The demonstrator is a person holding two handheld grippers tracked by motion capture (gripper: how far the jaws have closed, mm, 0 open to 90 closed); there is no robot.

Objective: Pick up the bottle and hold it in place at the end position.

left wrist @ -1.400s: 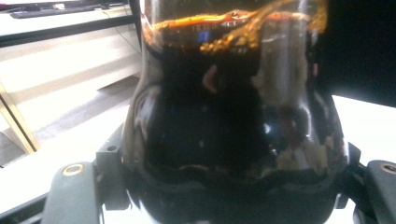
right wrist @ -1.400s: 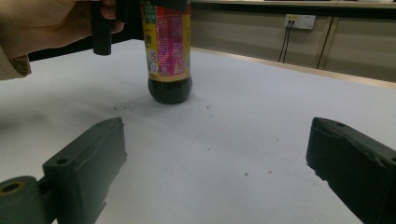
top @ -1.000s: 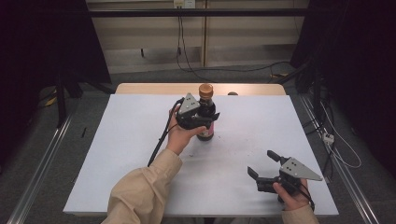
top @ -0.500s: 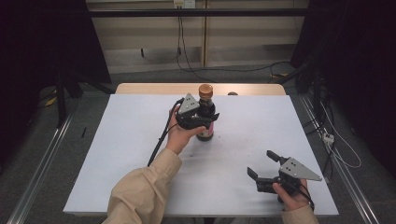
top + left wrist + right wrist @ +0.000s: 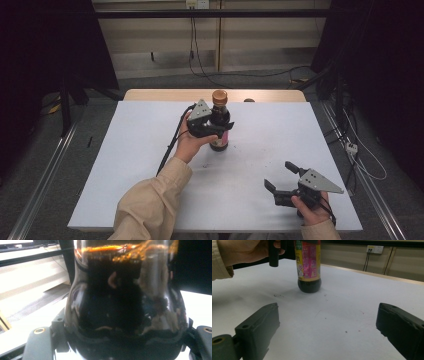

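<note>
A dark sauce bottle with a brown cap and a pink and yellow label stands upright on the white table, a little behind its middle. My left gripper comes in from the left and is shut on the bottle's shoulder. In the left gripper view the dark glass sits tight between both jaws. The right gripper rests low near the front right of the table, open, with nothing between its jaws. Its own view shows the bottle ahead across bare tabletop, beyond the gripper.
A strip of wooden tabletop runs along the far edge, with a small dark object on it. Metal rails flank the table on the floor. Cables lie on the floor behind. Faint specks mark the sheet near the bottle.
</note>
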